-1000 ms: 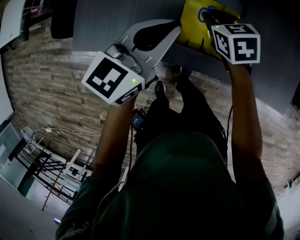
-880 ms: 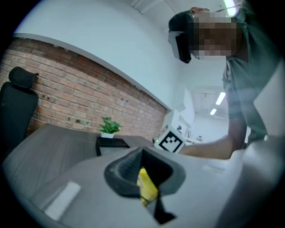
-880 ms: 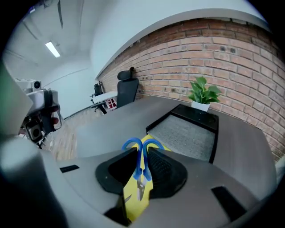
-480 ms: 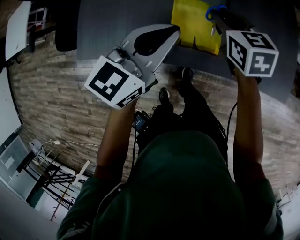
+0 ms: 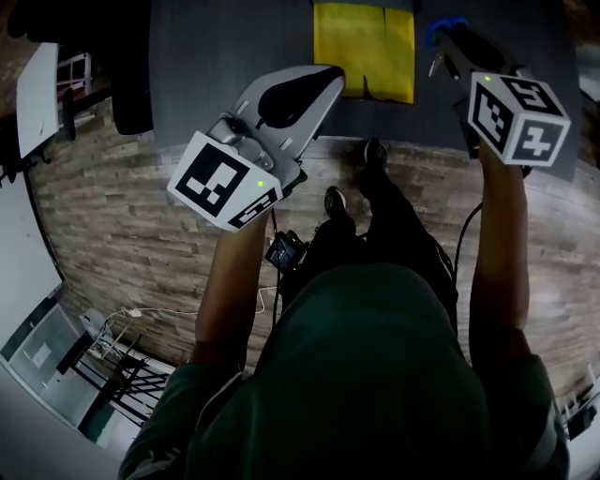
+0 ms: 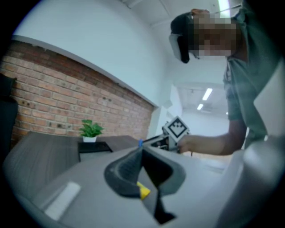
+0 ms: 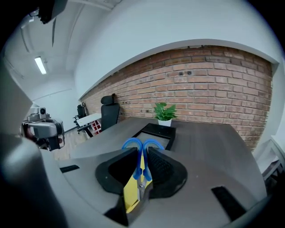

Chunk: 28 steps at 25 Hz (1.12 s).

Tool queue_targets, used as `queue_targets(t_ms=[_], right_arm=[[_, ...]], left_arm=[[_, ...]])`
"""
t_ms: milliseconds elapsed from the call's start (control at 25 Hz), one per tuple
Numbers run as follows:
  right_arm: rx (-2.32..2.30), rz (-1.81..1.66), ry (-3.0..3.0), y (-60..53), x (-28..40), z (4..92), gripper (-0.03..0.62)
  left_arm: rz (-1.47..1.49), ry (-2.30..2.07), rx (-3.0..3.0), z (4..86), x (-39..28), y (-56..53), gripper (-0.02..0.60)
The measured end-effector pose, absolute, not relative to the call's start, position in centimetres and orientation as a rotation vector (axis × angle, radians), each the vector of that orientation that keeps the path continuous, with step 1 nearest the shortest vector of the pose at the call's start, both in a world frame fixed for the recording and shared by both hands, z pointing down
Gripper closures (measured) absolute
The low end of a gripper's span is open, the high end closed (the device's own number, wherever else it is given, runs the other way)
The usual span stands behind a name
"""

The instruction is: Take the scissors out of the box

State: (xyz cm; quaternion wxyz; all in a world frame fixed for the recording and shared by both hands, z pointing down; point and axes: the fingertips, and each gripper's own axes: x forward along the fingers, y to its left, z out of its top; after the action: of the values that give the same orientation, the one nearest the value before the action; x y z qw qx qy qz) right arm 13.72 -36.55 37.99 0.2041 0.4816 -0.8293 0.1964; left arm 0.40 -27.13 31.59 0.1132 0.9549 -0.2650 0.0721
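Blue-handled scissors (image 5: 439,28) are clamped in my right gripper (image 5: 444,47), held above the dark table (image 5: 234,56) just right of the yellow box (image 5: 364,52). In the right gripper view the scissors (image 7: 141,149) stand between the shut pads of the right gripper (image 7: 141,156), blades pointing down, with the yellow box (image 7: 130,193) showing below them. My left gripper (image 5: 319,80) hovers at the table's near edge, left of the box. In the left gripper view its jaws (image 6: 141,156) meet with nothing between them, and a bit of the yellow box (image 6: 143,191) shows below.
A black office chair (image 5: 131,66) and a white desk (image 5: 37,94) stand at the left. A potted plant (image 7: 164,112) and a black tray (image 7: 156,131) sit at the table's far end. Wood-pattern floor (image 5: 122,216) lies below me.
My right gripper has carried the scissors from over the yellow box to its right side. The box now sits more central in the head view. The left gripper has barely moved.
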Motion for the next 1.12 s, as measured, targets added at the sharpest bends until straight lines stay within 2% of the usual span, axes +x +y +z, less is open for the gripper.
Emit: queue_targets(t_ms=[320, 1120], right_arm=[[1.445, 0.637, -2.244, -34.9, 18.7, 40.6, 0.52], [1.414, 0.797, -2.097, -35.2, 21.4, 48.6, 0.52]], left_arm=[[0.238, -0.72, 2.809, 32.1, 2.3, -26.6, 0.598], [0.263, -0.684, 2.772, 34.0, 2.8, -28.8, 0.598]])
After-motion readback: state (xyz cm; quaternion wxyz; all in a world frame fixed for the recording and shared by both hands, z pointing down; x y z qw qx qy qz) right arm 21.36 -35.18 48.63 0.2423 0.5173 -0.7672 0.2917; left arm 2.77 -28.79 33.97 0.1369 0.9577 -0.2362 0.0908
